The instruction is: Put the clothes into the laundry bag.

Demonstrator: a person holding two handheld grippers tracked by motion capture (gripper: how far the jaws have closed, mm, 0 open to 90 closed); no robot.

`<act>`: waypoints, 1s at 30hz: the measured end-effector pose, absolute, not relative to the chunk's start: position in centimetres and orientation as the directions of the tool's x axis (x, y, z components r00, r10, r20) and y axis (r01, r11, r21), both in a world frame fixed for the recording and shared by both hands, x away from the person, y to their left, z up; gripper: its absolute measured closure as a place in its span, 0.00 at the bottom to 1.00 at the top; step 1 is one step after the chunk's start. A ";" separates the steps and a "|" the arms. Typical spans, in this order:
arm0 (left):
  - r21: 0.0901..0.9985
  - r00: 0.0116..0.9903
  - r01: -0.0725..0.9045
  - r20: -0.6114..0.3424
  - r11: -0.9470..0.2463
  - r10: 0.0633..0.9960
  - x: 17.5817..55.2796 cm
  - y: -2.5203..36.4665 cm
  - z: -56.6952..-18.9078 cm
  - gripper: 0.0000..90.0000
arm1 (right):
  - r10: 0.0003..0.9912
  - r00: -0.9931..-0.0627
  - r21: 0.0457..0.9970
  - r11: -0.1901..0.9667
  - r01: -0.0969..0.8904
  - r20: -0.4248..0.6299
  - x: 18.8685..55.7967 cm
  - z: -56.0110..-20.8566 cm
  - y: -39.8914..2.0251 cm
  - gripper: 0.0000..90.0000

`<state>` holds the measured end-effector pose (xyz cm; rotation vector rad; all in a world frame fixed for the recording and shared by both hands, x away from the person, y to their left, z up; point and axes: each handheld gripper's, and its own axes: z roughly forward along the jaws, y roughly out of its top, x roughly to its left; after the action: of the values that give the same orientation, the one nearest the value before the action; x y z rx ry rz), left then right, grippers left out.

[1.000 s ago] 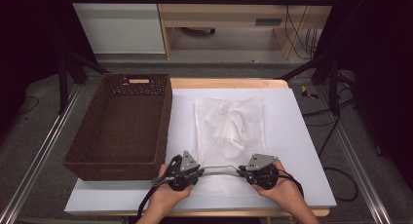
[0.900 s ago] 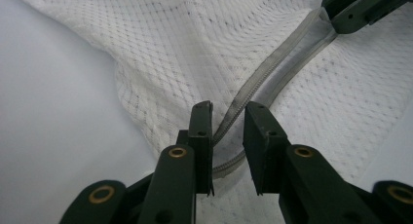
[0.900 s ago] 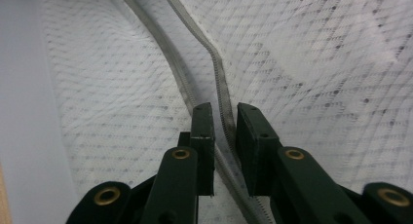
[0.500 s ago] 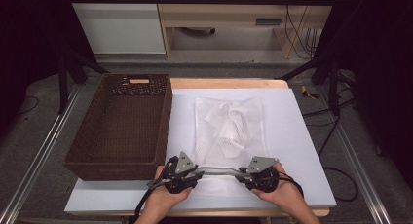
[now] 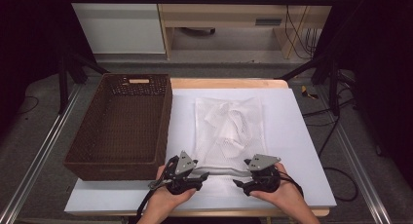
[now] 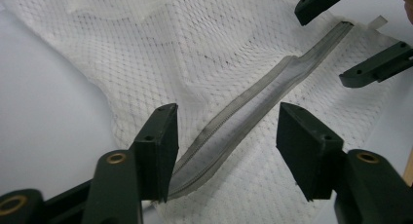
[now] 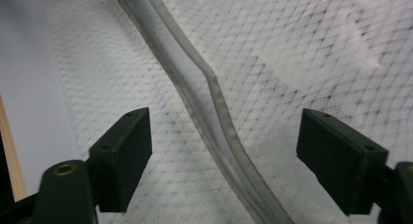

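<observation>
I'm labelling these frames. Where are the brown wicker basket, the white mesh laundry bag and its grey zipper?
brown wicker basket (image 5: 164, 118): high view, right wall.
white mesh laundry bag (image 5: 229, 121): high view, middle of mesh.
grey zipper (image 7: 214, 118): right gripper view, mid-length of tape.

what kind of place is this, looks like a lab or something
Probably a lab or recording workshop, not a home. A white table stands inside a metal frame, cables trail over grey floor, and a person's two hand-held grippers, left gripper and right gripper, work a mesh bag.
</observation>
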<state>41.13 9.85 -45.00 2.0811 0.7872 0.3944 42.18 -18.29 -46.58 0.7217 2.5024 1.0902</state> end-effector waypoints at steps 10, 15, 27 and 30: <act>0.822 0.722 0.414 -0.035 -0.391 0.691 41.4 9.9 -45.0 0.25 | 0.668 -0.741 0.785 0.496 0.370 -0.073 43.0 -46.0 -19.3 0.11; 0.821 0.724 0.428 -0.060 -0.378 0.688 41.4 9.7 -45.0 0.18 | 0.722 -0.689 0.818 0.432 0.381 -0.060 43.2 -45.6 -19.8 0.10; 0.832 0.728 0.447 -0.125 -0.329 0.674 40.9 9.3 -43.6 0.11 | 0.843 -0.535 0.924 0.248 0.291 -0.058 43.3 -43.4 -21.2 0.10; 0.839 0.725 0.445 -0.134 -0.311 0.676 40.7 9.5 -42.8 0.10 | 0.870 -0.492 0.935 0.202 0.290 -0.036 43.1 -42.7 -21.6 0.09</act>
<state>40.69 9.49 -42.76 1.9607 0.8579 0.2998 43.14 -21.61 -42.72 1.0767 1.8994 1.2856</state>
